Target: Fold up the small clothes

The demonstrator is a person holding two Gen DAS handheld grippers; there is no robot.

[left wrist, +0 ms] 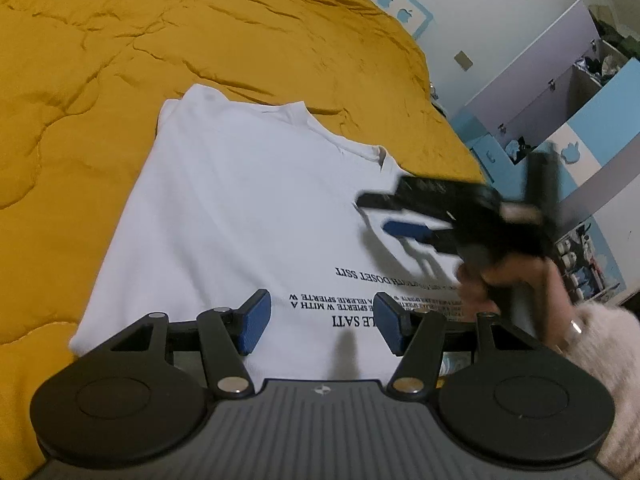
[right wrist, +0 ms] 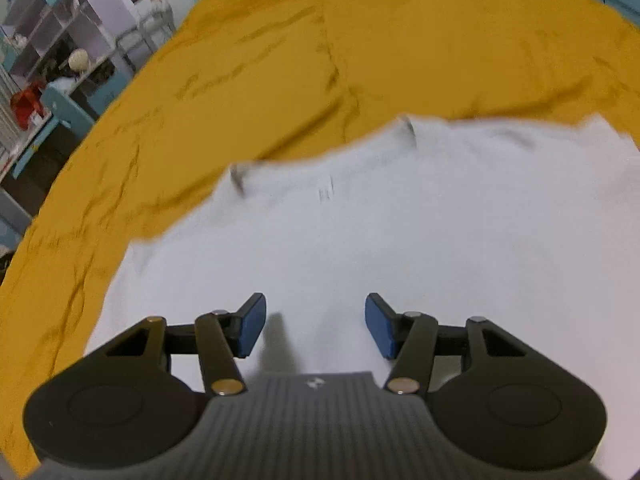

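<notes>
A white T-shirt (left wrist: 240,216) with black printed text lies flat on the mustard-yellow quilt (left wrist: 120,60), its sides folded in. My left gripper (left wrist: 322,322) is open and empty, hovering over the shirt's near part by the text. My right gripper (left wrist: 380,216) shows blurred in the left wrist view over the shirt's right side, open and empty. In the right wrist view the right gripper (right wrist: 316,326) is open above the white T-shirt (right wrist: 380,220), with the collar edge beyond it. That view is motion-blurred.
The yellow quilt (right wrist: 280,60) covers the whole bed around the shirt. A white and blue cabinet with shelves (left wrist: 560,120) stands past the bed's right edge. Cluttered shelves (right wrist: 48,48) stand at the left in the right wrist view.
</notes>
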